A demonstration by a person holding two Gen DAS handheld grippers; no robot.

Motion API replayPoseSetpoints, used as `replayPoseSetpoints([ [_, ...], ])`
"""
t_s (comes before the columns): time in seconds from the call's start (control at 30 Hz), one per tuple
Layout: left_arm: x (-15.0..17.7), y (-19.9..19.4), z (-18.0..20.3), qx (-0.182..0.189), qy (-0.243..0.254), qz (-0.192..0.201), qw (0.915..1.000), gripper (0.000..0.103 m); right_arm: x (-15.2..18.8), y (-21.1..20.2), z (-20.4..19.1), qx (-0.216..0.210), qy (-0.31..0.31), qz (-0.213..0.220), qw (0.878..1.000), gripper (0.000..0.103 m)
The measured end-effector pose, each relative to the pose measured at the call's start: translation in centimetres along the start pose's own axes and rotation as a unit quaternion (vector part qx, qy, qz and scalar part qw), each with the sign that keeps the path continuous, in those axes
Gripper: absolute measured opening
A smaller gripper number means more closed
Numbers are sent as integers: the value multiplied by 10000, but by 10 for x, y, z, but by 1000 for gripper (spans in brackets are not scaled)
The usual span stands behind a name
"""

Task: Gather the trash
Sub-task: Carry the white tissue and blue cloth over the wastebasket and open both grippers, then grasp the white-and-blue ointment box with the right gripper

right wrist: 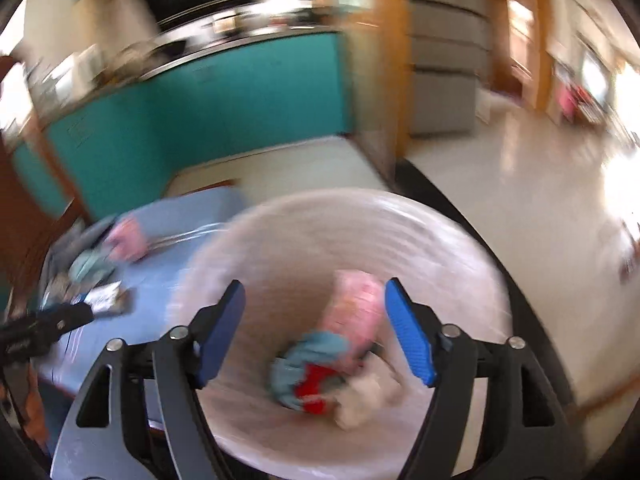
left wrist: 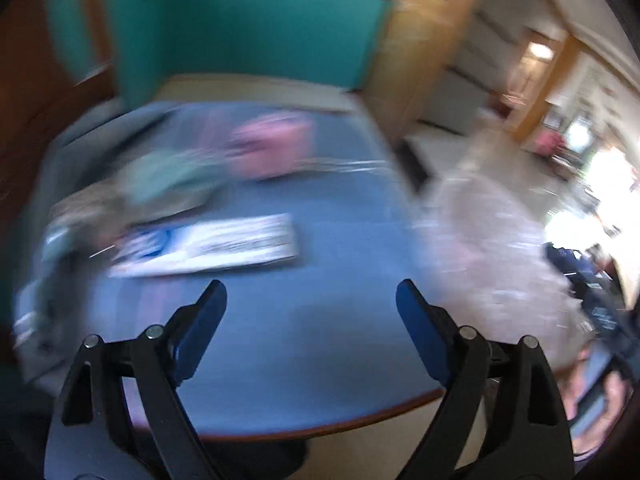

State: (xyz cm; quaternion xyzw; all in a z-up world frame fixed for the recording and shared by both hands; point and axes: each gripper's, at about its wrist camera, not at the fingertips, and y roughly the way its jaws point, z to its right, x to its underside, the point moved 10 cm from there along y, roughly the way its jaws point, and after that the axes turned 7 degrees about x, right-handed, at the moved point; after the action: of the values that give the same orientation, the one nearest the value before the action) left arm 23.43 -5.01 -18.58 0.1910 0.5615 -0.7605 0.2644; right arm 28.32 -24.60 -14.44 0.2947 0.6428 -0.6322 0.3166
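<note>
A: While both views are smeared, we can read the basics. Left tongs (left wrist: 311, 300) are spread wide with nothing between them, hanging over the blue worktop (left wrist: 328, 216). Right tongs (right wrist: 315, 320) are spread too, empty, above the lined bin (right wrist: 280, 236).

B: Agreed. Where's the trash?

A: Split. In the bin we see a pink wrapper (right wrist: 356, 308), something teal (right wrist: 316, 350), a red bit (right wrist: 316, 380) and a white wad (right wrist: 368, 396). On the worktop we see a pink packet (left wrist: 276, 144), a green crumpled piece (left wrist: 168, 178) and a flat white-and-blue printed pack (left wrist: 208, 244).

B: Risks?

A: We'd flag the flat pack: lying flush, it gives the left tongs little to bite, so they may slide it away or skate over it. The green piece sits close against other clutter we can't make out, so a pinch there may drag a neighbour along.

B: And the bin?

A: Its liner looks thin; the right tongs could snag it if they dip in.
</note>
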Motion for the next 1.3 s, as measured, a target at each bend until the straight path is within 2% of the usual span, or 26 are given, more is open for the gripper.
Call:
replayPoseSetpoints([
  [0.1, 11, -19, -58, -557, -443, 37, 9975, 87, -7, 19, -86, -749, -858, -21, 9935, 84],
  [0.2, 23, -37, -91, -821, -675, 95, 9943, 87, 5, 45, -173, -1489, -1686, -432, 9734, 85],
  [0.23, 26, -44, -98, -861, -693, 98, 9938, 87, 14, 54, -204, -1671, -2047, -600, 9626, 85],
  [0.33, 40, -52, -114, -937, -769, 51, 9926, 87, 35, 67, -262, -1805, -2979, -727, 9346, 85],
  [0.43, 48, -55, -125, -912, -850, 6, 9922, 87, 53, 82, -296, -1870, -3589, -891, 9101, 86],
  [0.5, 53, -58, -130, -903, -869, -3, 9921, 87, 63, 92, -308, -1900, -3825, -1077, 8978, 86],
  [0.57, 60, -64, -134, -868, -896, -5, 9922, 87, 68, 98, -313, -1907, -3913, -1238, 8917, 86],
  [0.73, 64, -66, -140, -817, -969, -2, 9919, 87, 72, 98, -309, -2198, -3808, -1504, 8855, 86],
  [0.87, 63, -66, -141, -764, -996, 14, 9921, 87, 78, 92, -298, -2194, -3855, -1549, 8827, 85],
  [0.93, 63, -65, -141, -736, -1002, 17, 9922, 87, 80, 87, -296, -2163, -3862, -1495, 8841, 77],
  [1.03, 65, -65, -141, -730, -993, -4, 9924, 87, 81, 77, -286, -2083, -3697, -1454, 8937, 55],
  [1.3, 67, -63, -139, -722, -976, -45, 9926, 87, 92, 47, -265, -2336, -3188, -1547, 9054, 51],
])
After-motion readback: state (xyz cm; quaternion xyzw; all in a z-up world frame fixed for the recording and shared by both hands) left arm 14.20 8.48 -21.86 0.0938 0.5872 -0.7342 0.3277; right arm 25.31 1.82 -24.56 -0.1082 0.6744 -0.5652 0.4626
